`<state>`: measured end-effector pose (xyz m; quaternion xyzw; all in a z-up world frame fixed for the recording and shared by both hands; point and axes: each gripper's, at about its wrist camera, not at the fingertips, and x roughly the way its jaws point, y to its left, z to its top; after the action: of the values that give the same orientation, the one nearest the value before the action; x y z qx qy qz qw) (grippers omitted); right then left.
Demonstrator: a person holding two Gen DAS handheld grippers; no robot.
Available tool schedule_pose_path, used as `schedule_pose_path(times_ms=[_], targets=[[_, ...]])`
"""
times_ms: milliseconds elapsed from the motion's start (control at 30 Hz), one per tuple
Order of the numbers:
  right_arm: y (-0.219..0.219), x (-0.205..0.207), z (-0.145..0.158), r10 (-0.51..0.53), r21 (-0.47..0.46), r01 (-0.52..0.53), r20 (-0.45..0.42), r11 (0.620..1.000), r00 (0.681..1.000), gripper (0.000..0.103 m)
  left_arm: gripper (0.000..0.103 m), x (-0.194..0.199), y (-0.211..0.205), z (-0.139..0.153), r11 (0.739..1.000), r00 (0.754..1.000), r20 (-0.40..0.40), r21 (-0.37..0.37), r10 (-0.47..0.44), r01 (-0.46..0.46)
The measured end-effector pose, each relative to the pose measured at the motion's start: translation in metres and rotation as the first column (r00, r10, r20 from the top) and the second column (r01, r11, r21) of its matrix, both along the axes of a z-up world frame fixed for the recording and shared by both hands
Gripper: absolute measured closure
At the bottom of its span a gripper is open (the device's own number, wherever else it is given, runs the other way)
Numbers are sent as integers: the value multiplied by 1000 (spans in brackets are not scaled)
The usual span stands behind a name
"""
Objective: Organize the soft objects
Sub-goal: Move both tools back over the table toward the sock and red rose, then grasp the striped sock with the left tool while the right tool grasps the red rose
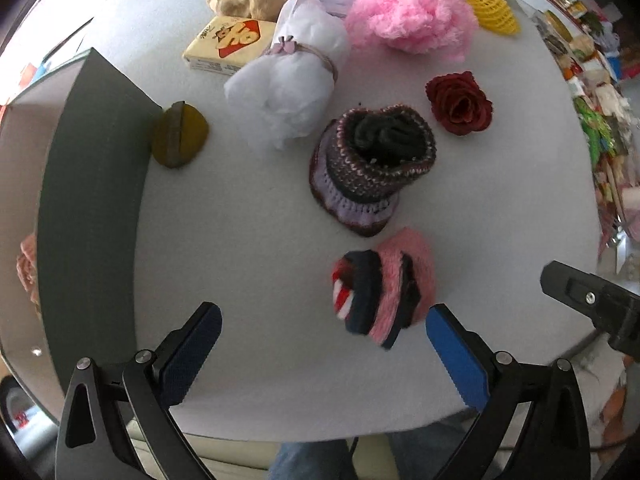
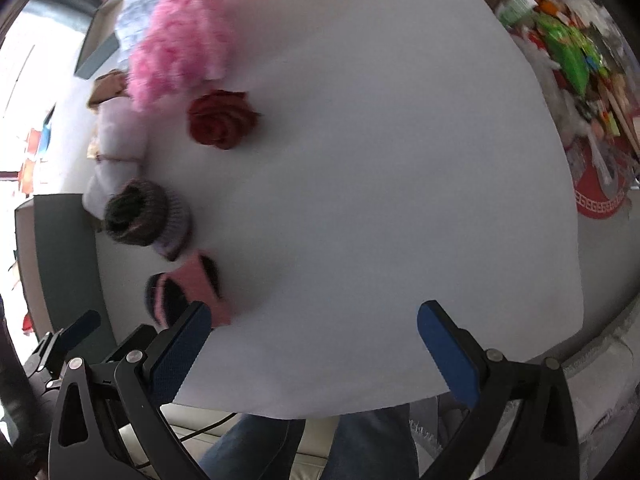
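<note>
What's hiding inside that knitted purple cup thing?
Inside the knitted cup sits something dark and crumpled, probably cloth. Only its top shows; the cup's wall covers the rest, so what lies deeper cannot be seen.

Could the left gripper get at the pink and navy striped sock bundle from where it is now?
Probably yes. The left gripper is open, and the pink and navy sock bundle lies just ahead of its fingertips, slightly toward the right finger, with bare table between and nothing on top.

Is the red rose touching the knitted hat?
Apart. The left wrist view shows bare white table between the rose and the hat.
</note>
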<state>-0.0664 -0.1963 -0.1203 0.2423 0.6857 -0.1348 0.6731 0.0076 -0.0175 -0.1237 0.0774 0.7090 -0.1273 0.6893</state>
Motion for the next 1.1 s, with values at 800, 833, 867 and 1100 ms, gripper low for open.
schedule_pose_path(times_ms=[800,833,867,1100], targets=[[32,166,-50,256,-90,-252,26,963,966,0,0,9,-37,-63,987,985,-62,35,159,-157],[37,170,-52,260,-87,-257,21,962,965,0,0,8,-38,-63,988,986,-63,38,152,-150],[39,172,-54,261,-81,-259,18,963,965,0,0,8,-39,-63,989,987,-61,39,146,-144],[74,185,-68,369,-160,-378,-87,912,926,0,0,-8,-41,-63,987,987,-21,31,159,-158]])
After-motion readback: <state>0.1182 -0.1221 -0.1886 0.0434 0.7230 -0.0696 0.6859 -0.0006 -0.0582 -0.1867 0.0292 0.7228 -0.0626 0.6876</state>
